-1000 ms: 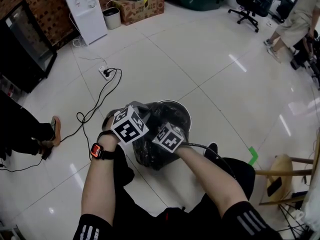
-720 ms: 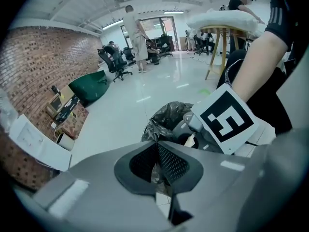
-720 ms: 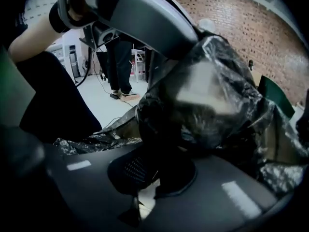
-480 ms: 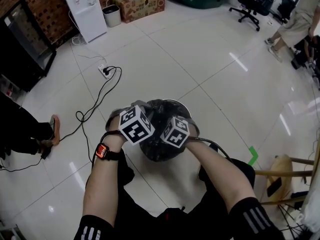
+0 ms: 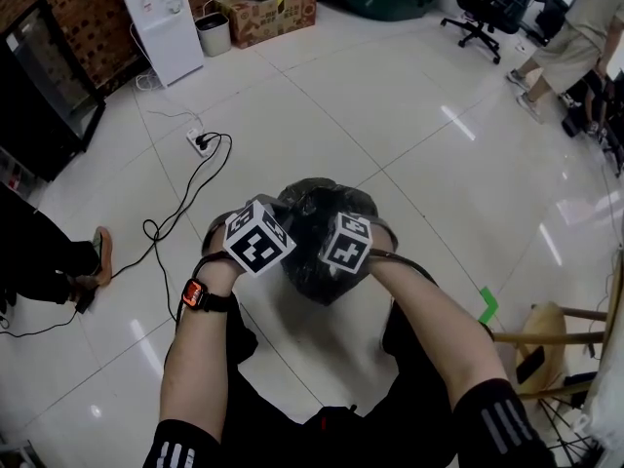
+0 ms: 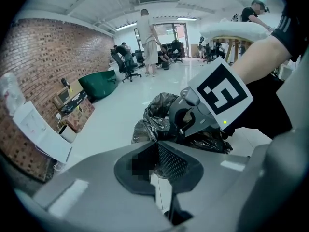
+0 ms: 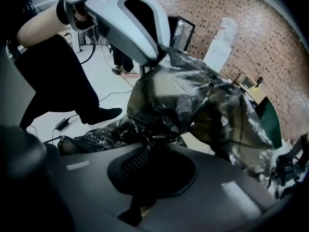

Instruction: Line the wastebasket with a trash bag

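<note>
A black trash bag [image 5: 322, 237] billows over the wastebasket and hides nearly all of it; only a grey arc of rim [image 5: 387, 230] shows. In the head view my left gripper [image 5: 258, 240] and right gripper [image 5: 346, 245] sit side by side at the bag's near edge, marker cubes up. The left gripper view shows the left gripper [image 6: 155, 141] shut on crumpled bag film [image 6: 157, 115], with the right gripper [image 6: 193, 117] close in front. Seen from its own camera, the right gripper [image 7: 148, 143] is shut on the black film, the bag [image 7: 193, 100] stretching up to the left gripper [image 7: 130, 23].
A power strip with trailing black cable [image 5: 200, 142] lies on the tiled floor to the left. A wooden stool [image 5: 551, 344] stands at the right beside a green tape mark [image 5: 487, 305]. A person's leg [image 5: 44, 261] is at far left; a white dispenser [image 5: 161, 22] and boxes [image 5: 268, 13] stand behind.
The bag has been pulled up and over the basket's mouth, which showed open before. The right gripper has moved up and to the right; the left has barely shifted.
</note>
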The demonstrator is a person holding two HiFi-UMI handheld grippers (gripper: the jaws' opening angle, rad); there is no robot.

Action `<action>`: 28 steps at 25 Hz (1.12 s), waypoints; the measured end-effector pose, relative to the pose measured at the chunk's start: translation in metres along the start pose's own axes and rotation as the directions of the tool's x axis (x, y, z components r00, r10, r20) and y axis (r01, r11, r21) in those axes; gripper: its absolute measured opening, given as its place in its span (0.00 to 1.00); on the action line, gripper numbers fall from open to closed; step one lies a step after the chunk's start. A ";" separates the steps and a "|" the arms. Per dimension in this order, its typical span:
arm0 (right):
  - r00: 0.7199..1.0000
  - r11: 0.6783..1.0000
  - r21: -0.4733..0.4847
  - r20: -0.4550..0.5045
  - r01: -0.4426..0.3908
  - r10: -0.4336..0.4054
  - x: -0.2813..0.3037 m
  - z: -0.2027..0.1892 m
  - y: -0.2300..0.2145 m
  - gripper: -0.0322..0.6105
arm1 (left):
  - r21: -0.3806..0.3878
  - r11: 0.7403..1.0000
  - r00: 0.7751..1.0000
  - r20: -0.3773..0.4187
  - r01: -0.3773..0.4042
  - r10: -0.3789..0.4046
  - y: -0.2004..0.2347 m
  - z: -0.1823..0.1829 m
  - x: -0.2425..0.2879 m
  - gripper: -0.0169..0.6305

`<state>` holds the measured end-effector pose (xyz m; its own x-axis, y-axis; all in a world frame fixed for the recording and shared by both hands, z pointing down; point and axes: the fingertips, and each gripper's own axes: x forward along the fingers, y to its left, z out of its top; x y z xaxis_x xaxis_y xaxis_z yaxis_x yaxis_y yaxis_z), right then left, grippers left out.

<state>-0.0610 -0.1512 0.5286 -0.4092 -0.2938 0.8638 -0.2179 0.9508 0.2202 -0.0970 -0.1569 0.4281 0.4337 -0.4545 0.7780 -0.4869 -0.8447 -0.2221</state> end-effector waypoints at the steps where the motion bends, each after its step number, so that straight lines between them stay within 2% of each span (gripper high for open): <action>1: 1.000 1.000 -0.014 -0.021 -0.013 0.013 0.009 -0.003 0.006 0.06 | 0.002 1.000 1.000 -0.024 0.005 -0.005 -0.002 -0.006 0.005 0.03; 6: 0.989 0.991 -0.126 -0.145 -0.045 0.026 0.063 -0.012 0.026 0.06 | -0.002 1.000 0.992 -0.127 0.012 -0.012 -0.008 -0.042 0.039 0.03; 11: 0.987 0.993 -0.090 -0.145 -0.080 0.067 0.099 -0.017 0.032 0.06 | 0.013 0.999 0.980 -0.194 0.038 -0.034 -0.017 -0.059 0.061 0.03; 14: 0.992 0.994 -0.061 -0.094 -0.089 0.083 0.100 -0.014 0.034 0.08 | 0.012 0.999 0.980 -0.198 0.035 -0.032 -0.015 -0.060 0.064 0.03; 17: 0.993 0.992 -0.058 0.005 -0.114 0.115 0.083 -0.002 0.042 0.23 | 0.008 1.000 0.981 -0.193 0.021 -0.019 -0.009 -0.057 0.061 0.03; 18: 0.991 0.990 -0.063 0.044 -0.123 0.126 0.074 0.003 0.045 0.24 | 0.008 1.000 0.981 -0.191 0.017 -0.016 -0.008 -0.057 0.060 0.03; 23: 0.976 0.985 -0.117 0.160 -0.130 0.148 0.010 0.021 0.056 0.27 | 0.009 1.000 0.981 -0.192 0.014 -0.012 -0.007 -0.057 0.057 0.03; 26: 0.962 0.985 -0.094 0.217 -0.146 0.164 -0.037 0.029 0.056 0.29 | 0.007 1.000 0.982 -0.190 0.013 -0.011 -0.007 -0.058 0.055 0.03; 28: 0.950 0.993 -0.034 0.289 -0.114 0.119 -0.071 0.034 0.039 0.29 | 0.003 1.000 0.982 -0.187 0.021 -0.020 -0.008 -0.059 0.054 0.03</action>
<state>-0.0702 -0.0968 0.4605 -0.6706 -0.1938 0.7161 -0.1391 0.9810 0.1352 -0.1148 -0.1577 0.5065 0.2939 -0.3768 0.8784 -0.4752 -0.8550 -0.2078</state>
